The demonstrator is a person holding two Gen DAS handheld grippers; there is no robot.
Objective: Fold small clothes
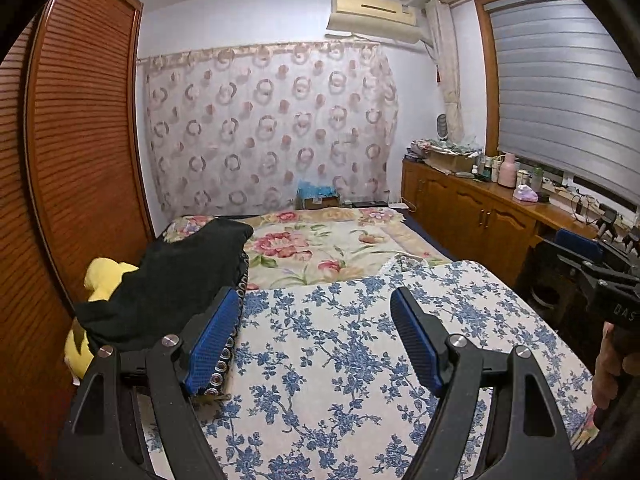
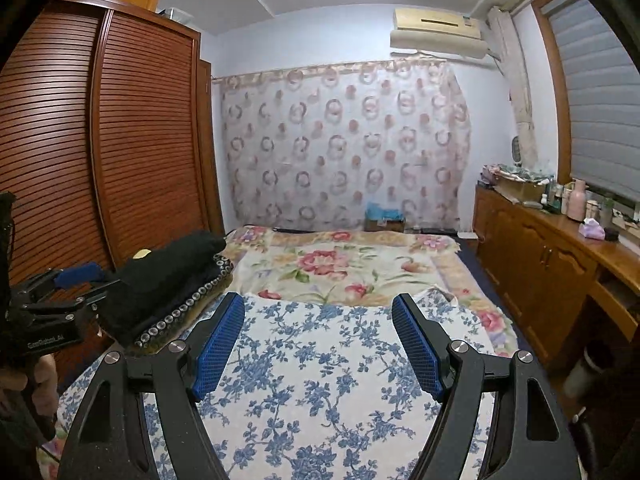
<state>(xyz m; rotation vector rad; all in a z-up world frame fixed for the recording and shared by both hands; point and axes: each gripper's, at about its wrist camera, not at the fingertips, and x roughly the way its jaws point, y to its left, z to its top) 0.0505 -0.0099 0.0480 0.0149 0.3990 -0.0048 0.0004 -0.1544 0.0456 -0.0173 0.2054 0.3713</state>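
Hovering released over one blue-flowered cloth [image 1: 360, 360], two tongs, left tongs [image 1: 316, 312] and right tongs [image 2: 318, 316], beside one black garment [image 1: 176, 280]

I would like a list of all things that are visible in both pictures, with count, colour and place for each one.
black clothes: one pile, black, left side of the bed
yellow soft thing: one, yellow, beside the pile near the wardrobe, partly hidden
blue flowered cloth: one, white and blue, near part of the bed
red flowered blanket: one, cream and red, far part of the bed
wardrobe: one, brown, slatted, left wall
curtain: one, pale with pink rings, far wall
air conditioner: one, cream, above the curtain
cabinet: one, brown, right wall, bottles on top
blind: one, grey, right window
left gripper: one, black with blue pads, open, empty
right gripper: one, same colours, open, empty
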